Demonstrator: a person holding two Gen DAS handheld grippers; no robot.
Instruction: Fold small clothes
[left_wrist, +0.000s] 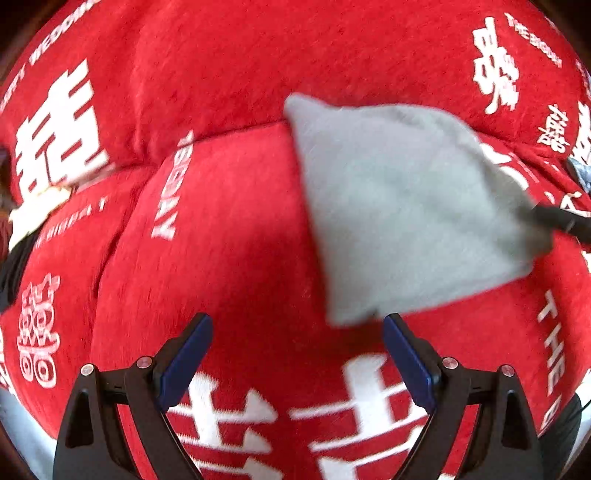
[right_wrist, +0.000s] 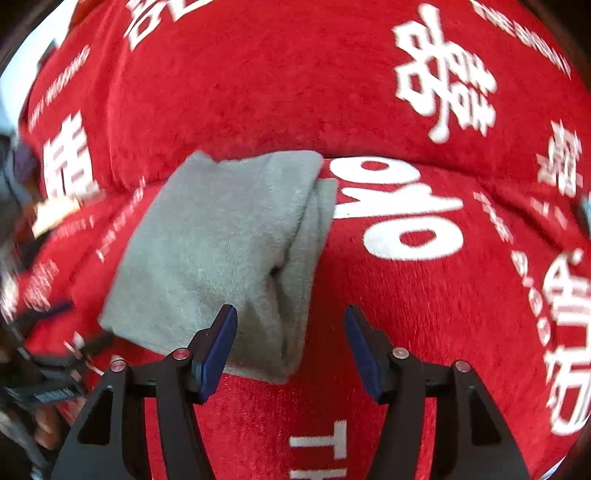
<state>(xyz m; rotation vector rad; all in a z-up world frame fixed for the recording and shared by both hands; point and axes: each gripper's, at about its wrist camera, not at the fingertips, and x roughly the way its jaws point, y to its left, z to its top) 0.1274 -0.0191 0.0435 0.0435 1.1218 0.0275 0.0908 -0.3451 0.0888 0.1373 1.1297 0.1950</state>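
Right wrist view: folded grey cloth lying on red blanket under released, empty right gripper. Left gripper released too. Next, probably: pick another piece.

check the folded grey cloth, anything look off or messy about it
Slightly. In the right wrist view, the grey cloth lies folded on the red blanket, but its layers do not line up: along the right edge a lower layer sticks out past the top one, with a small gap between them. Both grippers are open and hold nothing.
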